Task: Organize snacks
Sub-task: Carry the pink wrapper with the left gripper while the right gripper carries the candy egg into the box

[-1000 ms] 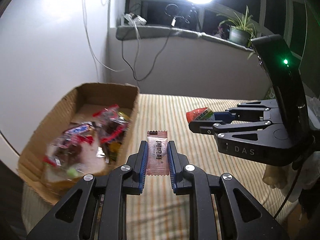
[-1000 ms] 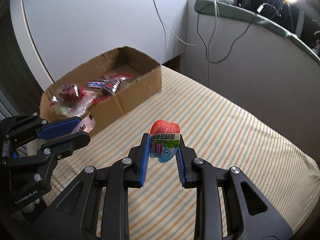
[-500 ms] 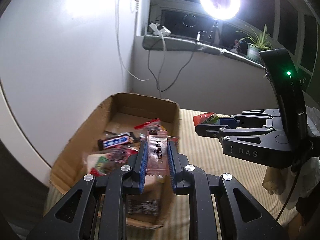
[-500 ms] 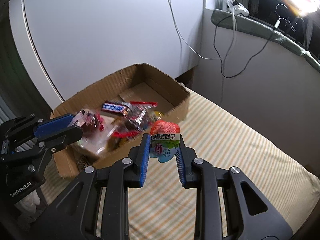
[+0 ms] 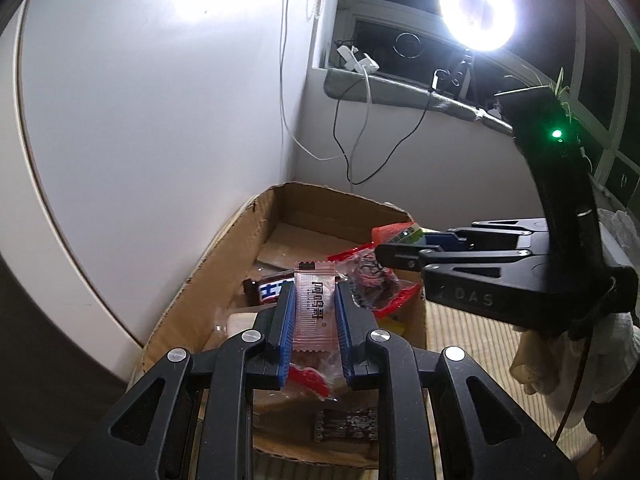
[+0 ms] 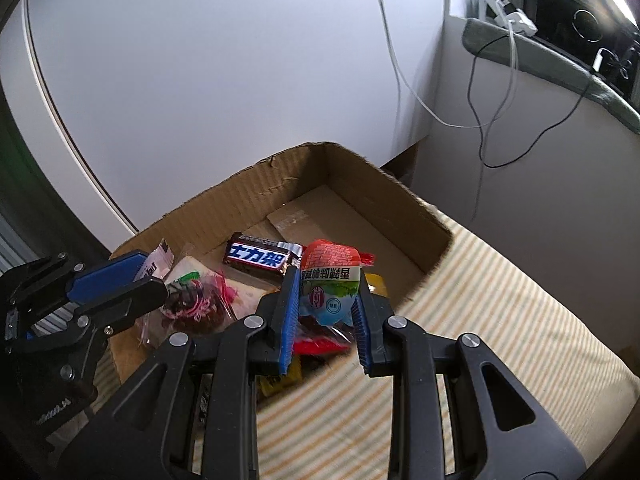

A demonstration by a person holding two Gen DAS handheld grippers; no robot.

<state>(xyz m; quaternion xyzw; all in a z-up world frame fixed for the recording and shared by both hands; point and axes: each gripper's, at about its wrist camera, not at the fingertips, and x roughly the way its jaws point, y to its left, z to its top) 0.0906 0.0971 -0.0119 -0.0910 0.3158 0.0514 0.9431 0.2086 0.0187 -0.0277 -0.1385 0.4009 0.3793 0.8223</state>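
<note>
Mostly done: cardboard box, frame centre, already holds several snacks incl. choc bar. Left gripper clamps pink sachet; right gripper clamps red-green pack. Both over box, not yet dropped.

Left gripper pinches a pink sachet over the cardboard box — snacks inside.

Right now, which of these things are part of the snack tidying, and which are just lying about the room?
Part of the job:
- cardboard box
- pink sachet, held in left gripper
- red-topped snack pack, held in right gripper
- chocolate bar in the box

Just lying about:
- ring light
- white cables
- potted plant
- striped cover
</note>
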